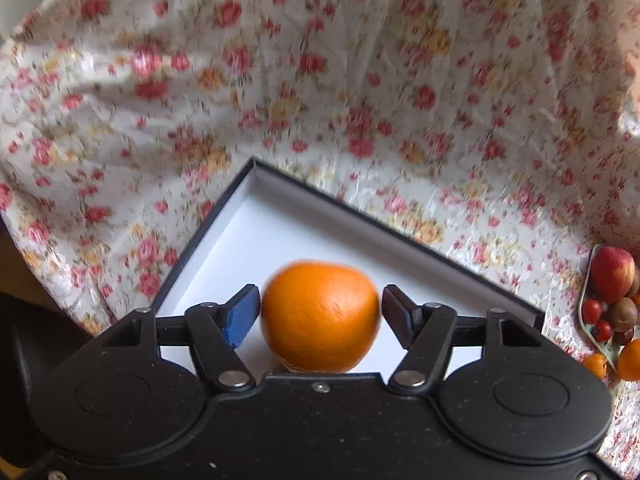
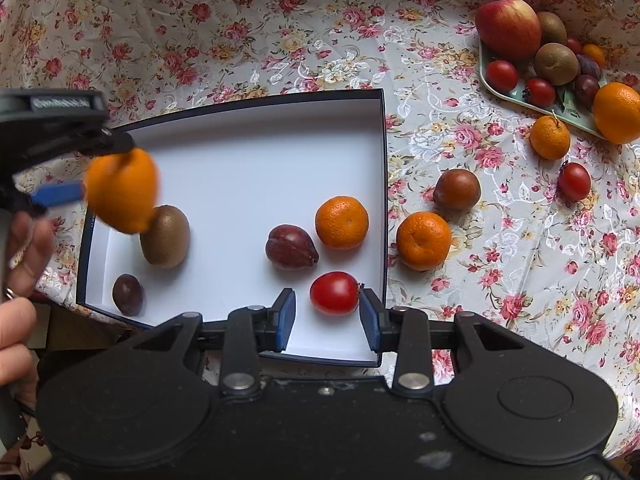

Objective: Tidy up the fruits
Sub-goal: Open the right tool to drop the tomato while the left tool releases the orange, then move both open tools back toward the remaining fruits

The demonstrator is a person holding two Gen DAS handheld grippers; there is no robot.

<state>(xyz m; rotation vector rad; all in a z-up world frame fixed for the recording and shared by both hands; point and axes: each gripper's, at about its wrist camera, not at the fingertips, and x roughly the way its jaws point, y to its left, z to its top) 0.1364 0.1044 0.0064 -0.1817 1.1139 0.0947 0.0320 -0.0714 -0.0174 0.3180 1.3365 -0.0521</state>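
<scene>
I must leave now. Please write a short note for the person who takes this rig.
Left gripper: holds an orange over the white box.
Right gripper: open, the red tomato lies between its fingers in the box.
Done: kiwi, plum, mandarin and dark red fruit are in the box.
Left: fruits on the tablecloth and the green tray.

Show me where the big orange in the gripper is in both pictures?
Left wrist view: the orange sits low in the centre, between the left gripper fingers.
Right wrist view: the same orange is at the left edge, blurred, over the box.
Shared landmark: the white box.
</scene>
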